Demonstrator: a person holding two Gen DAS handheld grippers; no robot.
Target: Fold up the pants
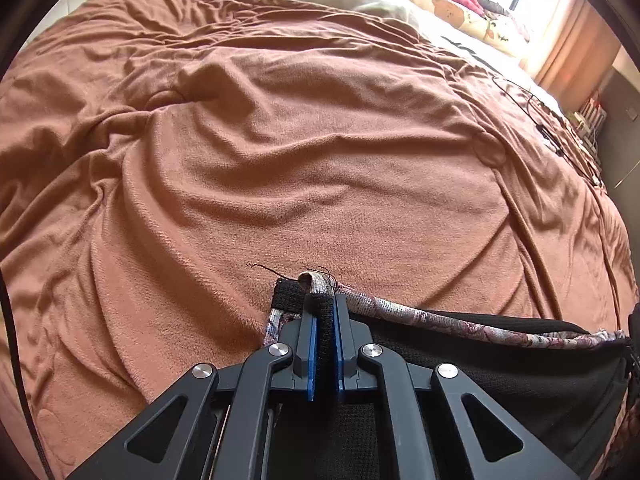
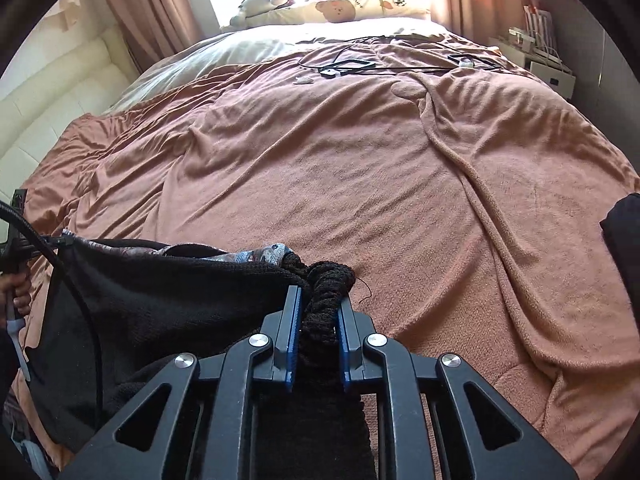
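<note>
Gripping opposite ends of a waistband, two handheld grippers hold a pair of black knit pants [image 2: 168,304] over the near edge of a bed covered by a rumpled rust-brown fleece blanket [image 1: 280,152]. In the left wrist view, the left gripper [image 1: 325,308] has its blue-padded jaws pressed together on a black strip of fabric at the corner of the garment, where a patterned pink-and-grey trim [image 1: 460,322] runs off toward 3 o'clock. In the right wrist view, the right gripper [image 2: 320,304] is clamped on a bunched wad of the same black knit, the jaws held slightly apart by the thickness of the cloth; the pants stretch from there toward 9 o'clock, where a hand [image 2: 18,292] and a black cable [image 2: 60,264] show at the frame's edge.

Ahead of both grippers the blanket lies bare but heavily creased, with a long raised fold [image 2: 480,200] running from 12 toward 4 o'clock in the right view. Farther off, at 12 o'clock, black cords and small devices [image 2: 348,66] are scattered on the blanket, just short of a cream duvet [image 2: 224,56]. Beyond sit a bear-print pillow [image 2: 352,8] and stuffed toys [image 2: 264,2] under a bright window flanked by tan curtains [image 2: 160,4]. A white bedside shelf [image 2: 548,68] stands at 1 o'clock, and a dark object [image 2: 626,248] intrudes at 3 o'clock.
</note>
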